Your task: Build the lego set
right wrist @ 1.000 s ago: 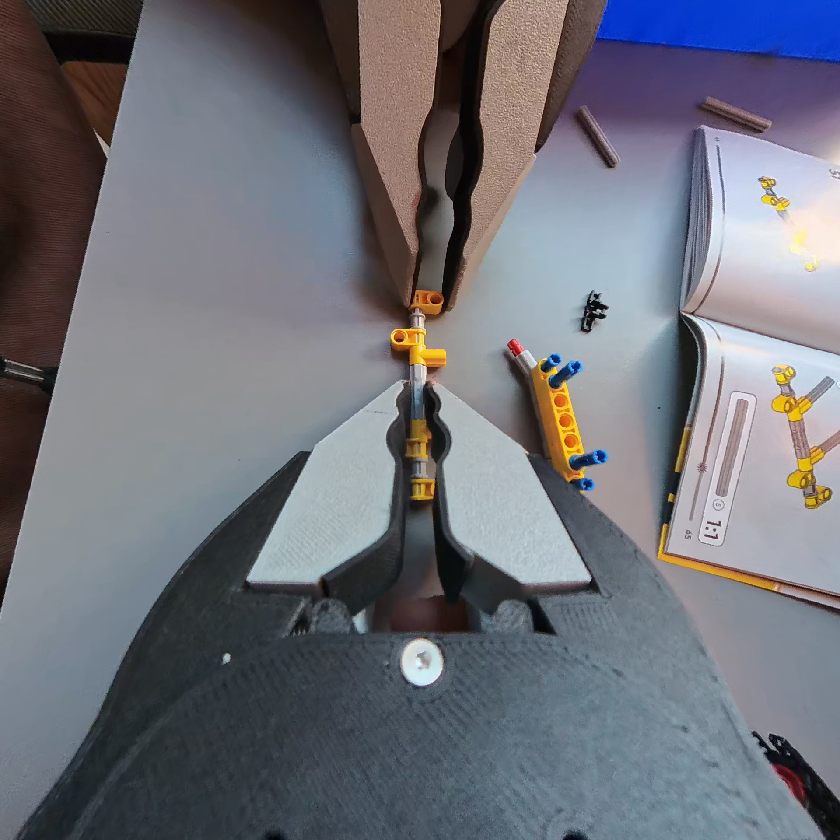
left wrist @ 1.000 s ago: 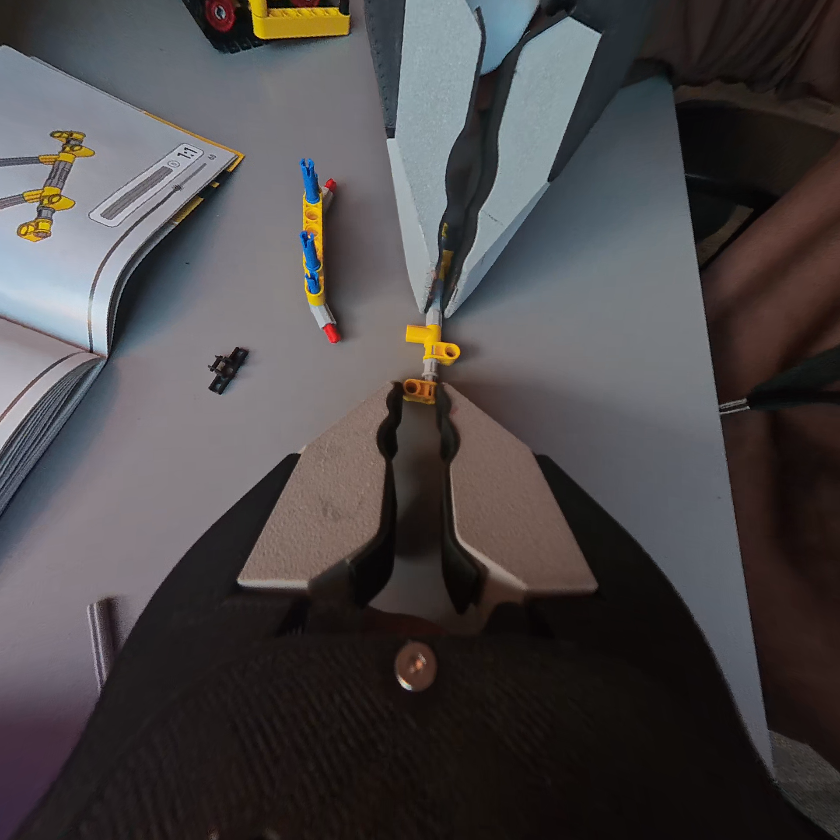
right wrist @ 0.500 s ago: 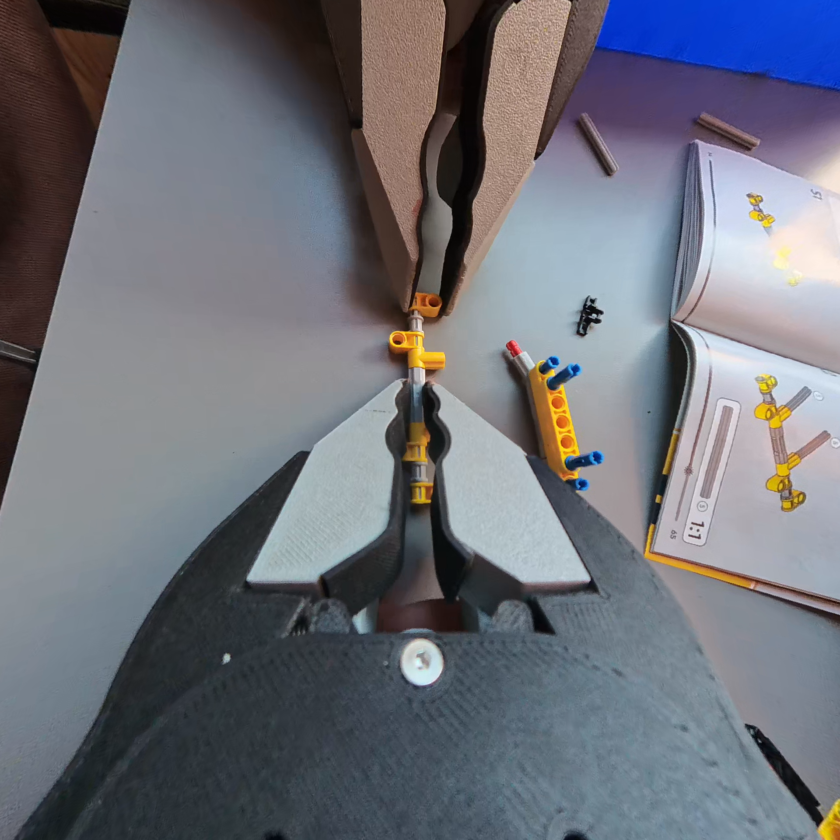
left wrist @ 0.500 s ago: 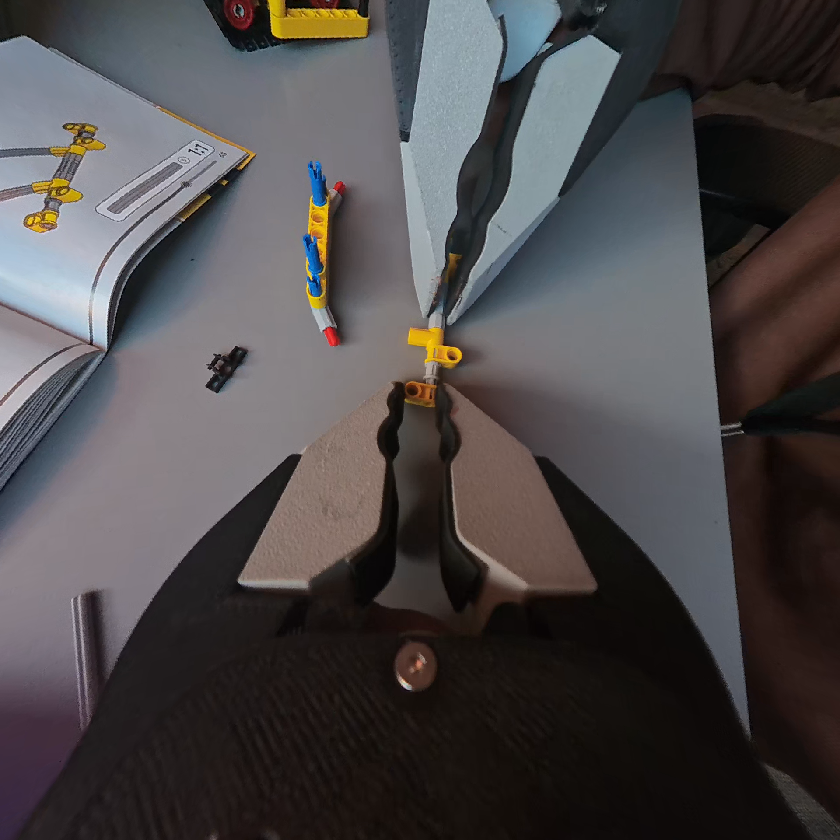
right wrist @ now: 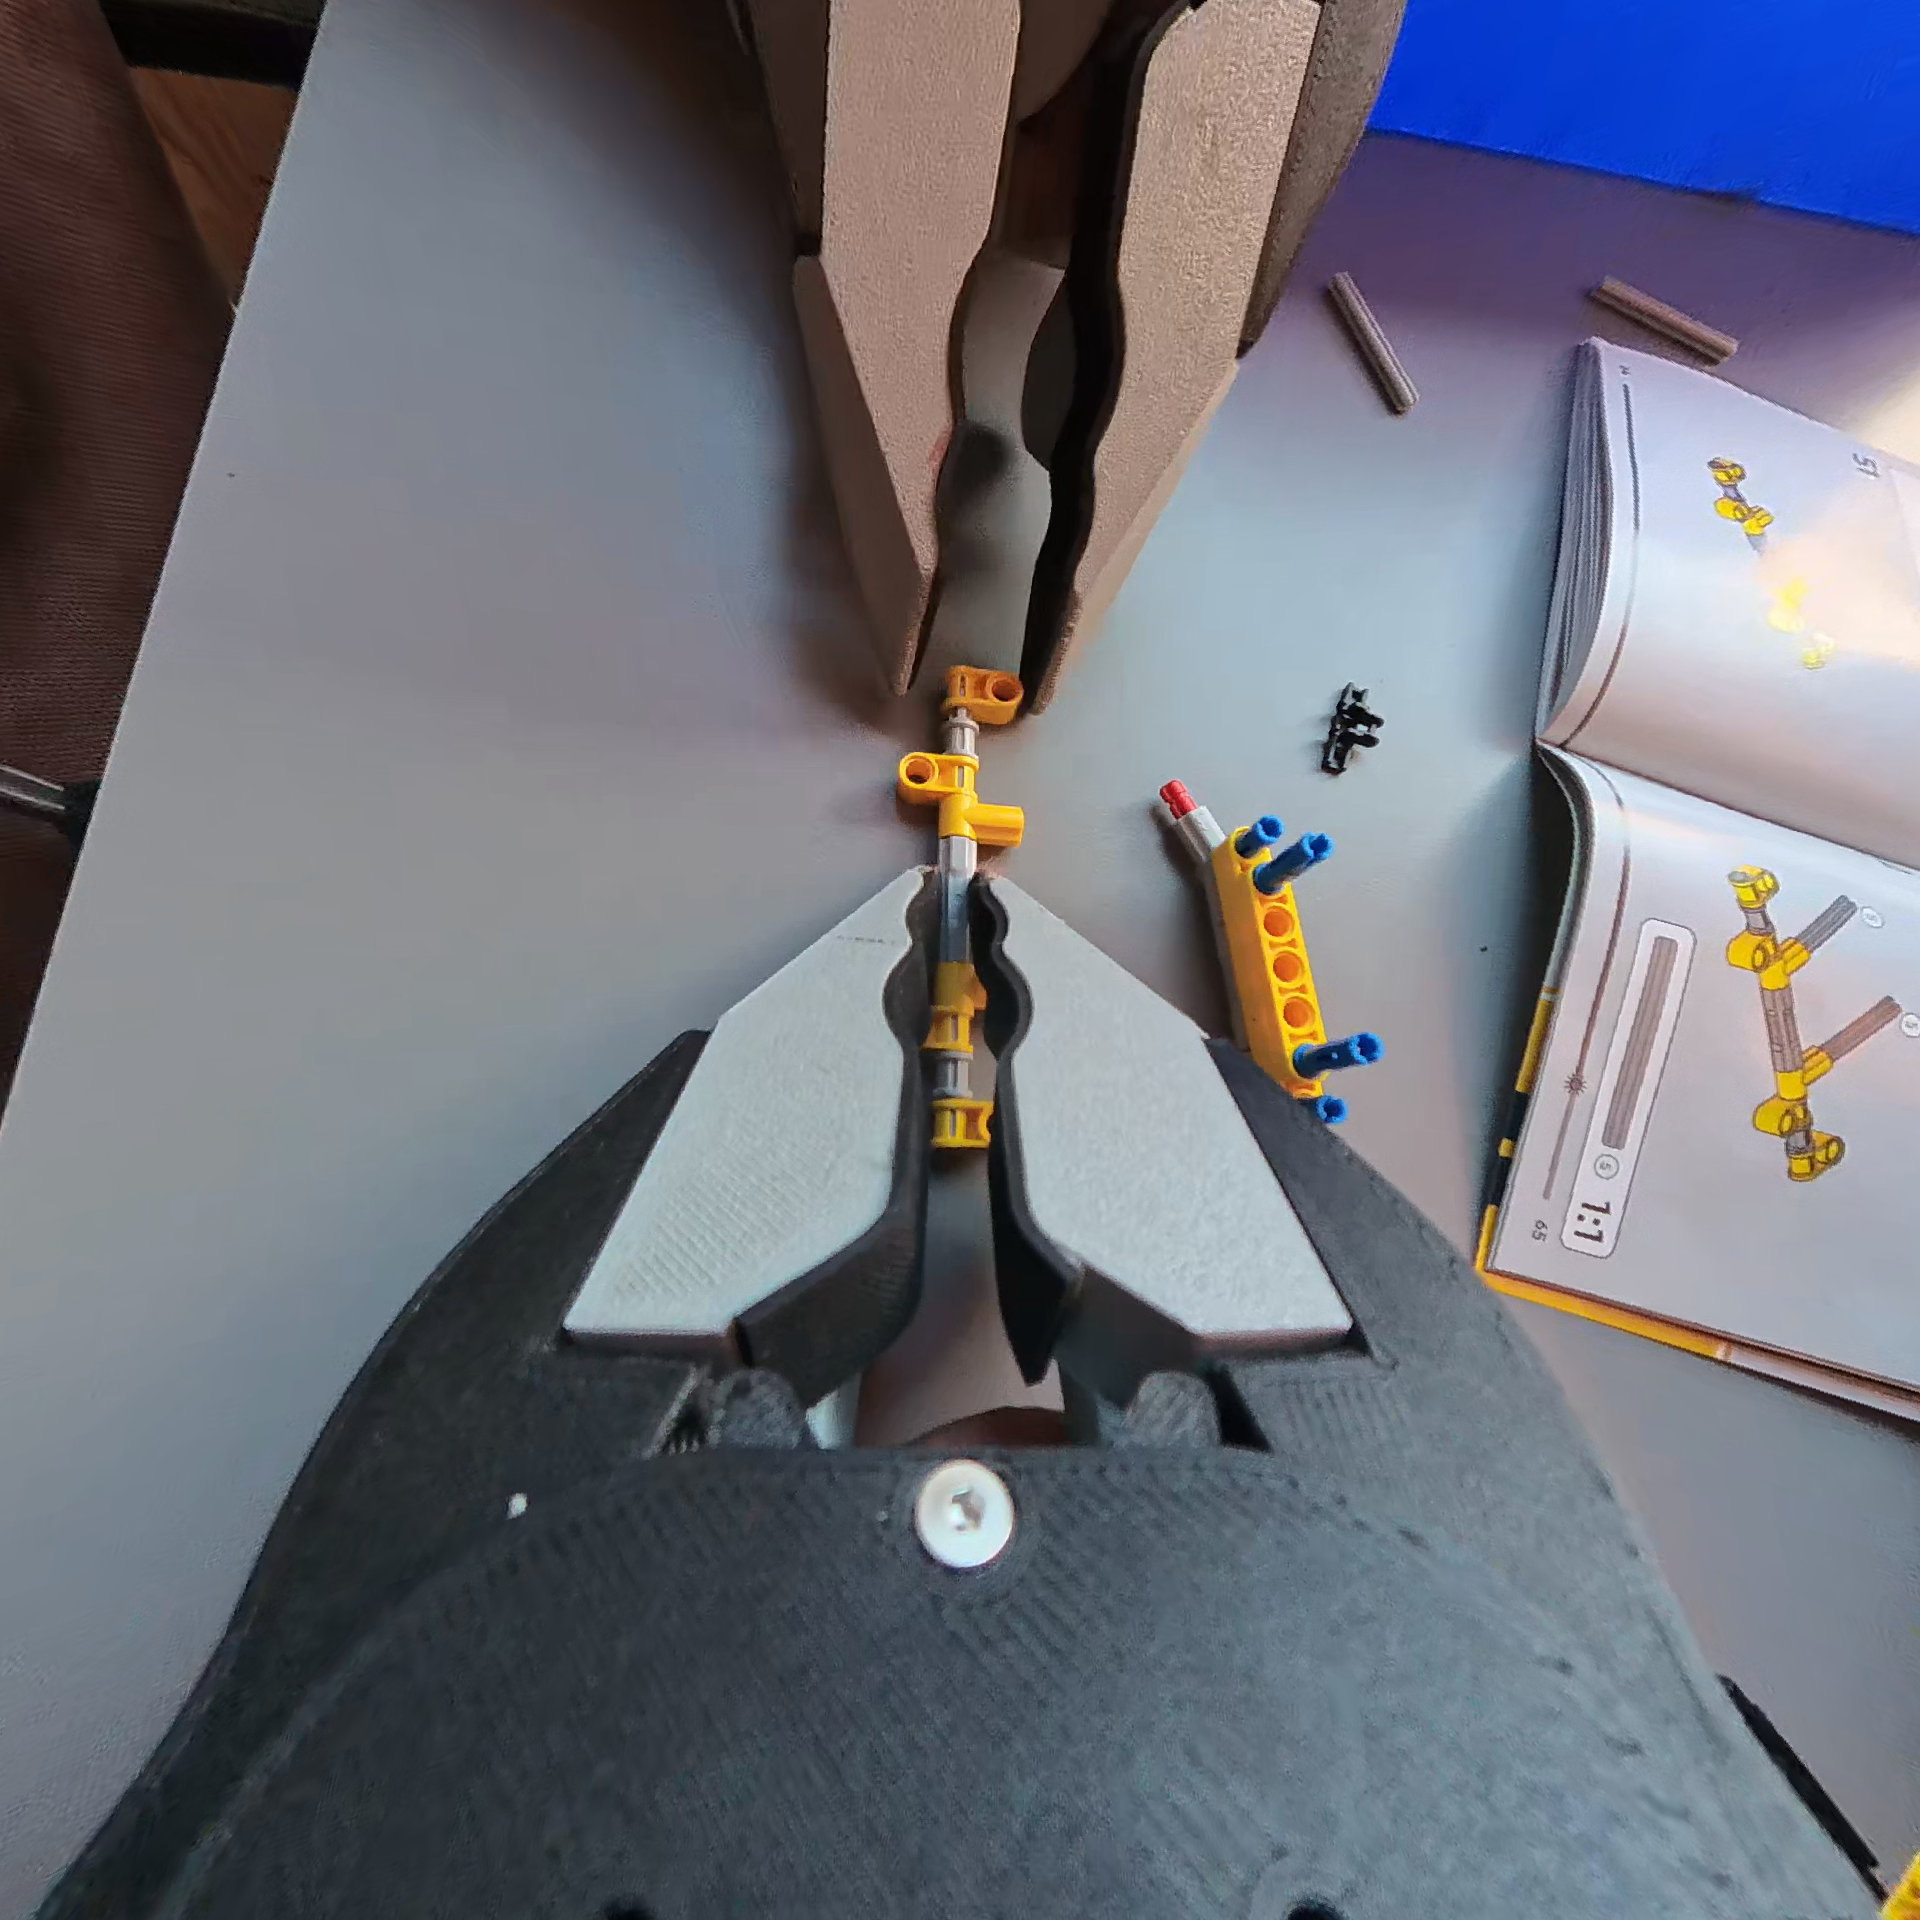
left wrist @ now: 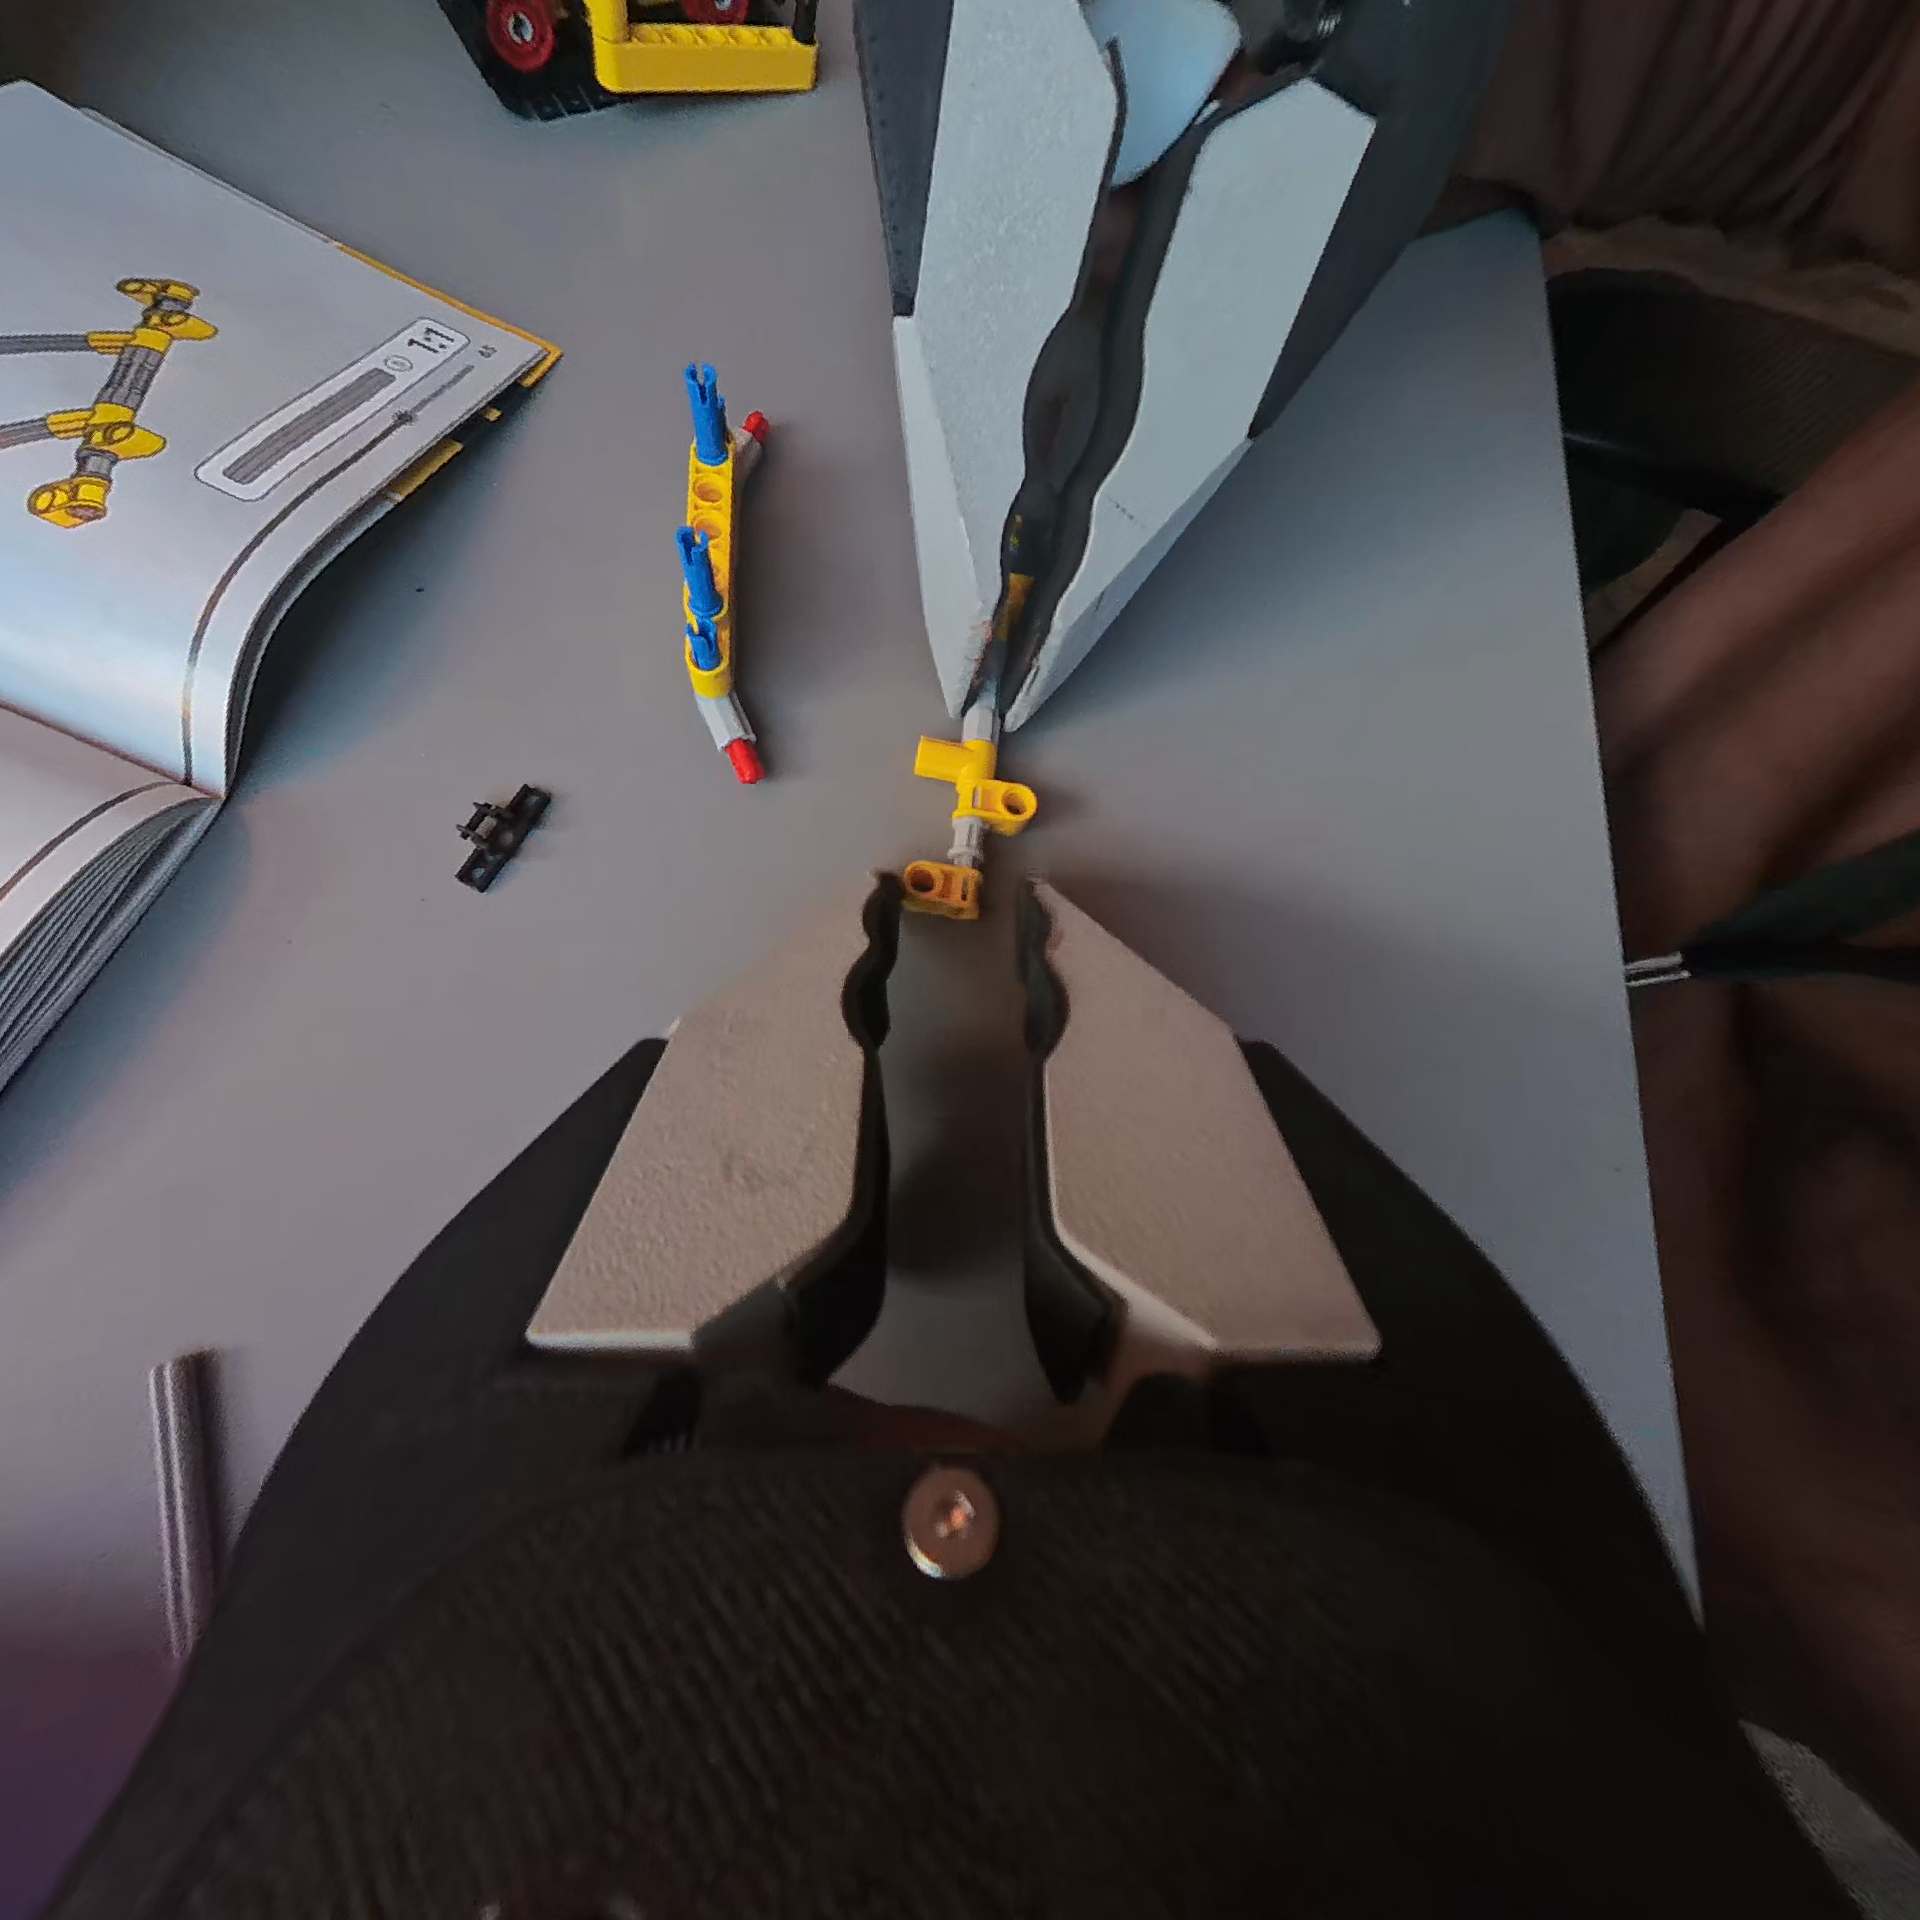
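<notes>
between the two grippers over the grey table (left wrist: 1299, 935), axle (right wrist: 954, 914) with yellow connectors. right gripper (right wrist: 951, 883) pinches axle. left gripper (left wrist: 954, 891) spread, end connector (left wrist: 941, 889) between its tips, touching one tip in right wrist view. yellow beam (left wrist: 710, 540), black link (left wrist: 502, 834), manual (left wrist: 156, 468) left; yellow model (left wrist: 665, 42) far.

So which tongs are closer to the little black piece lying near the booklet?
Left. The left tongs sit just right of the black piece; the right tongs are farther beyond, clamping the axle assembly.
</notes>
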A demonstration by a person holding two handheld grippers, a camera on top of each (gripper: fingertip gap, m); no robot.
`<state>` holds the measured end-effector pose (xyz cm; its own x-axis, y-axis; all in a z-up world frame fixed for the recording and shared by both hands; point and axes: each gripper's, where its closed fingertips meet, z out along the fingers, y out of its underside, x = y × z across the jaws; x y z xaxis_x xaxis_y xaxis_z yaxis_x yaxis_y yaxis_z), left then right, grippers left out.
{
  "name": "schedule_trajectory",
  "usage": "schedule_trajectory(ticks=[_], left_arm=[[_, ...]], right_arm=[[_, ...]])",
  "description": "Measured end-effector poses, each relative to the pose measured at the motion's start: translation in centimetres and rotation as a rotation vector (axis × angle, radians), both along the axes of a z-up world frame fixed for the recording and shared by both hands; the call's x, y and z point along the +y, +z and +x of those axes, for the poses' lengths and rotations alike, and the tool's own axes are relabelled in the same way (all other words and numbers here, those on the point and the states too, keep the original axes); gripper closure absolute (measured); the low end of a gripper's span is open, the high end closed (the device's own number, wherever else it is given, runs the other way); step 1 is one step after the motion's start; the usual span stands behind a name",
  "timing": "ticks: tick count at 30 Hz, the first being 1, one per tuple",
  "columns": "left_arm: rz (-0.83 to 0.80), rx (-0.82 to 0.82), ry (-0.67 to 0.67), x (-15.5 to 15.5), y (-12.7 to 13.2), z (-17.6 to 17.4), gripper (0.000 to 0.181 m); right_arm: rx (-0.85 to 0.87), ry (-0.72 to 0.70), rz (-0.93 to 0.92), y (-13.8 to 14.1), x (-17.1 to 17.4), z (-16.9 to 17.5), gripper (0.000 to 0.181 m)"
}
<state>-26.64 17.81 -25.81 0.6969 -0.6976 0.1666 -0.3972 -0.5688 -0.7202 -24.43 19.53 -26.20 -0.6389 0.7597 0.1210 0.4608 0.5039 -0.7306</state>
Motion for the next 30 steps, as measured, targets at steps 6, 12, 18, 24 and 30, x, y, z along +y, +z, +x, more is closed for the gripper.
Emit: schedule_trajectory(ticks=[6,12,18,24,30], left_arm=[[0.027,0.037,-0.014,0.1,-0.1,-0.6,0.166],[0.024,0.034,-0.046,-0.2,-0.1,-0.5,0.170],[0.030,0.047,-0.040,0.0,-0.2,-1.0,0.181],[0.019,0.034,-0.035,-0.4,-0.2,-0.9,0.179],[0.019,0.033,-0.032,-0.4,-0.2,-0.7,0.178]], right_arm=[[-0.001,0.010,-0.004,0.0,-0.1,0.1,0.178],[-0.007,0.012,-0.012,0.0,-0.1,0.1,0.178],[-0.008,0.017,-0.015,0.0,-0.2,0.2,0.178],[-0.008,0.017,-0.015,0.0,-0.2,0.2,0.178],[-0.008,0.018,-0.015,0.0,-0.2,0.2,0.178]])
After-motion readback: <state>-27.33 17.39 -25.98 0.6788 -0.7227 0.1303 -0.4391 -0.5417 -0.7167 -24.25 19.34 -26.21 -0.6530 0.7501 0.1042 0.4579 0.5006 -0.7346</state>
